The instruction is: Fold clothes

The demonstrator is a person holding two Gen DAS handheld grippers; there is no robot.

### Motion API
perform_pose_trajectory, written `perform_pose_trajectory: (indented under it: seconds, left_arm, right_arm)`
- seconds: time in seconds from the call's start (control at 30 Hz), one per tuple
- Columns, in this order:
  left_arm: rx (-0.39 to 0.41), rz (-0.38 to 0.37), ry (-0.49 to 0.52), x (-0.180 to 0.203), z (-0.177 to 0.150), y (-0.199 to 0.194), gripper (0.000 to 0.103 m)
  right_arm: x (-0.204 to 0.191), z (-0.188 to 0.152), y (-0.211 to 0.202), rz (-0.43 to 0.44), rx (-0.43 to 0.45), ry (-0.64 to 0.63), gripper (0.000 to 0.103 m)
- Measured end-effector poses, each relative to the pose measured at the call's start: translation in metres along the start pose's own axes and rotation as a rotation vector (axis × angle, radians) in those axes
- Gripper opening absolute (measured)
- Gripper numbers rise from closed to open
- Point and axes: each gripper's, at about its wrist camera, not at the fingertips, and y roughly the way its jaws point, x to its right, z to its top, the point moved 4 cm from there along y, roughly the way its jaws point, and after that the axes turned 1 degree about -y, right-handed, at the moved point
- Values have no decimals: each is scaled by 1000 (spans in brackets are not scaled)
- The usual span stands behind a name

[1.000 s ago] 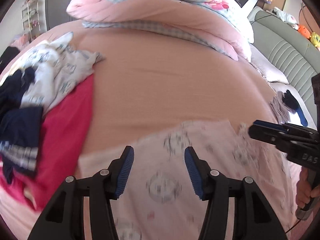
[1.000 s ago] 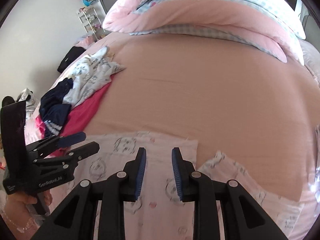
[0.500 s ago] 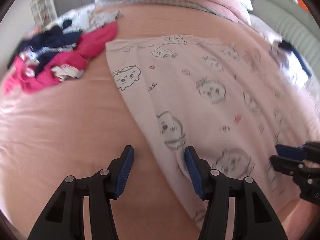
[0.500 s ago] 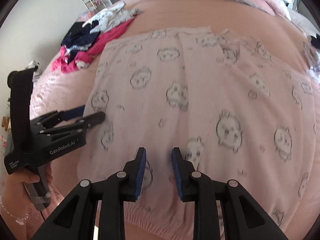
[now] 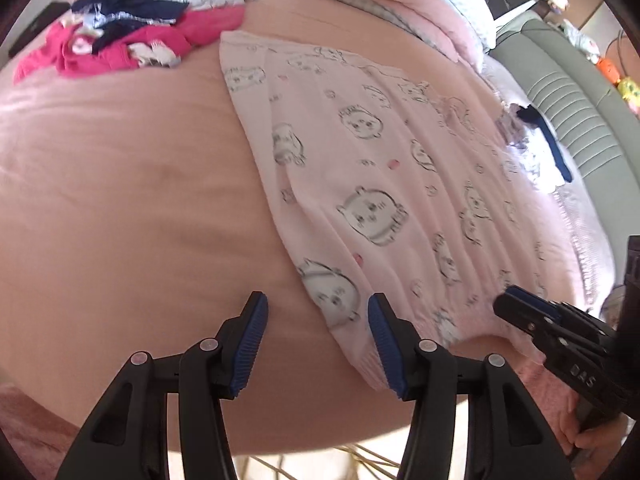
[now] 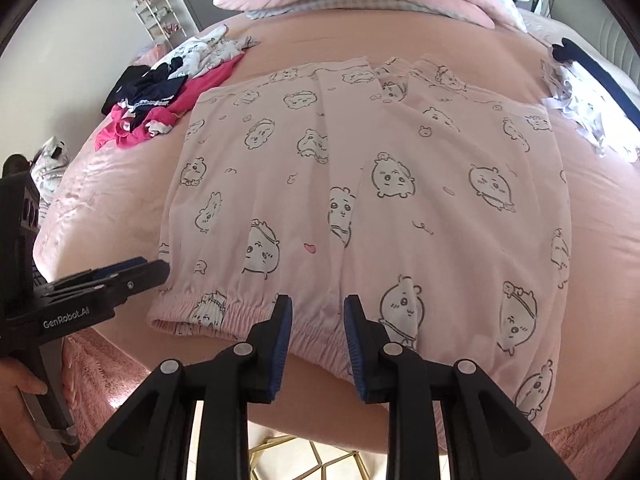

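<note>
Spread flat across a pink bedsheet [image 6: 400, 36], legs pointing to the far pillows, waistband at the near edge: pale pink pyjama trousers [image 6: 372, 184] printed with cartoon faces, laid out smooth but not yet folded, by the look of it at the very start of the job. Still to come, most likely: one leg over the other, then a fold or two along the length, and after that the heap of unfolded clothes [image 6: 160, 96] in magenta, navy and white waiting at the far left of the bed, plus a white-and-navy item [image 6: 580, 92] lying at the far right. Poised above the elastic waistband [image 6: 240, 316], near its middle: right gripper [image 6: 318, 336], fingers narrowly parted, nothing between them, the gathered hem just beyond and below the blue pads. Off the left corner of the waistband: left gripper [image 5: 316, 344], jaws about half apart and closing a little, empty, one blue pad [image 5: 380, 340] overlapping the trouser edge in view, the other over bare sheet; contact with the cloth impossible to judge. No fabric pinched in either tool, grasp on the waistband apparently the next thing needed
</note>
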Motion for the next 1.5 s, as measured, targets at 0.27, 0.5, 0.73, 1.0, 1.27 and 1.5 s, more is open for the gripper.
perform_pose_trajectory:
  seconds: [0.27,0.5,0.73,1.0,1.27,1.5]
  left_arm:
    - [-18,-55,-35,13,-12,1,41]
    - [27,-64,-126,3,-9,-3,38]
    - [44,-7,-174,-9,-7,3,38]
    - [-34,-67,-79,9,-12,13,38]
    - [-34,-69,-68,16,-11,16,8]
    - [-35,70,26,8,-18,-9,8]
  right_arm:
    - [38,-7,-15,-46,38,100,26]
    - [78,-12,-21,-121,29,155,26]
    - [118,-30,-28,-113,-5,301,26]
    - [129,-54,-32,-141,-7,352,40]
    - [117,-54,-31,-51,-27,310,40]
    - [117,-49,-54,-48,24,323,40]
